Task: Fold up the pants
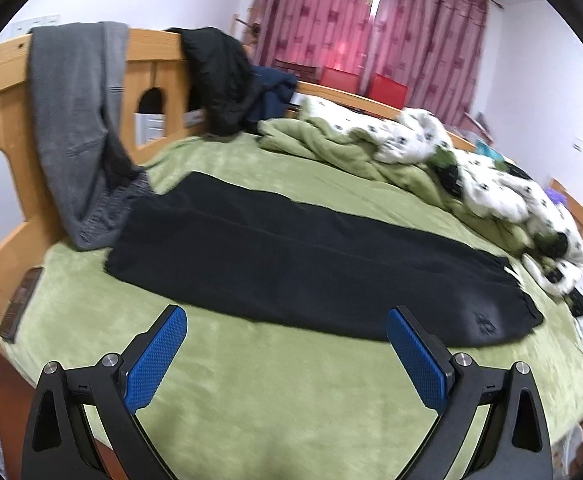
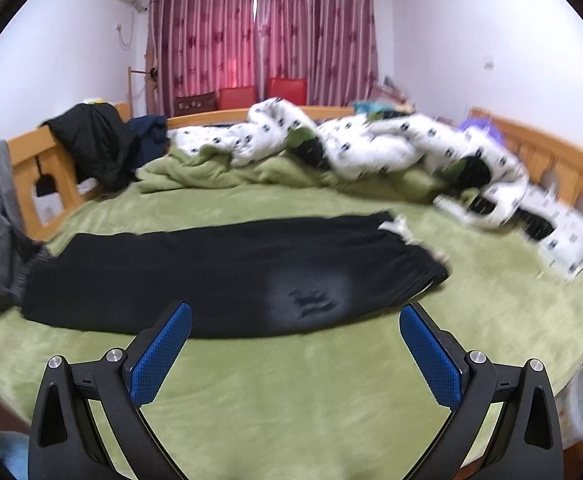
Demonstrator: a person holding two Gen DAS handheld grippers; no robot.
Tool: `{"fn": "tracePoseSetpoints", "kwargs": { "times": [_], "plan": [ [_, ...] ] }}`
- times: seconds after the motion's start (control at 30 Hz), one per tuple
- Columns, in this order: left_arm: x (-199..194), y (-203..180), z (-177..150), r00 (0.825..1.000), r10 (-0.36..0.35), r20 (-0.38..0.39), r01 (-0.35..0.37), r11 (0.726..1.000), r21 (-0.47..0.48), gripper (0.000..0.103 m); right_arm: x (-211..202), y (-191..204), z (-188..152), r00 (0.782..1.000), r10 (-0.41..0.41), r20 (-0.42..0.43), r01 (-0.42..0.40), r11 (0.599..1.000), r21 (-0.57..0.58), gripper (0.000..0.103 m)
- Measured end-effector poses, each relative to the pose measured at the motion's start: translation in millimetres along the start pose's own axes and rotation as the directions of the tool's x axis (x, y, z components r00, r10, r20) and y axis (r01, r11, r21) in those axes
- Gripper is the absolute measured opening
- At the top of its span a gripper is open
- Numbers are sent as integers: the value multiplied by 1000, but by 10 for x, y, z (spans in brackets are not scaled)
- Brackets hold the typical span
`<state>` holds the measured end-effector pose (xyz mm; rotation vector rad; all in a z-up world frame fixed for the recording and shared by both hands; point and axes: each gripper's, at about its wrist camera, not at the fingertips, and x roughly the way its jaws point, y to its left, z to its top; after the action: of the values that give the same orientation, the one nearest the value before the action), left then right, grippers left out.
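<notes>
Black pants (image 1: 291, 256) lie flat lengthwise on the green bed cover (image 1: 275, 392), legs one on top of the other, waistband at the right with a white drawstring (image 2: 399, 226) showing. A worn pale patch (image 2: 311, 292) marks the seat. My left gripper (image 1: 287, 320) hovers open above the bed, just short of the pants' near edge, with nothing between its blue pads (image 1: 159, 360). My right gripper (image 2: 295, 316) is also open and holds nothing, near the pants (image 2: 227, 276) at the seat end.
A rumpled white and green duvet (image 2: 371, 152) fills the back and right of the bed. Grey clothing (image 1: 75, 128) and a black jacket (image 1: 219, 76) hang over the wooden footboard (image 1: 7, 92). A dark flat device (image 1: 21, 304) lies at the bed's left edge. Red curtains (image 2: 259, 32) hang behind.
</notes>
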<state>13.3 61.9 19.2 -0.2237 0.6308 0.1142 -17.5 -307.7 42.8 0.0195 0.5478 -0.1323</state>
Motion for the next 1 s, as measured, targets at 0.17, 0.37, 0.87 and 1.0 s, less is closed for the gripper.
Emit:
{"fn": "tracePoseSetpoints", "kwargs": {
  "times": [0.17,0.37,0.87,1.0],
  "plan": [
    [391,361,91,998,30,-57,-31,999,-8,100,444,-241,-42,993,65,-97,-62,998,30,102],
    [1096,825,-133,985,-31,-172,12,994,-108,96,1255,-447,-347,966,109,-233,-93,992,79,85],
    [2202,1180,-378,956,-232,-180,144,904,-403,72,2559,-1046,-806,931,212,-297,-92,923,373,68],
    [2376,1275,-284,967,-171,-187,63,877,-476,28,2728,-1137,-697,932,255,-256,-126,893,431,61]
  ]
}}
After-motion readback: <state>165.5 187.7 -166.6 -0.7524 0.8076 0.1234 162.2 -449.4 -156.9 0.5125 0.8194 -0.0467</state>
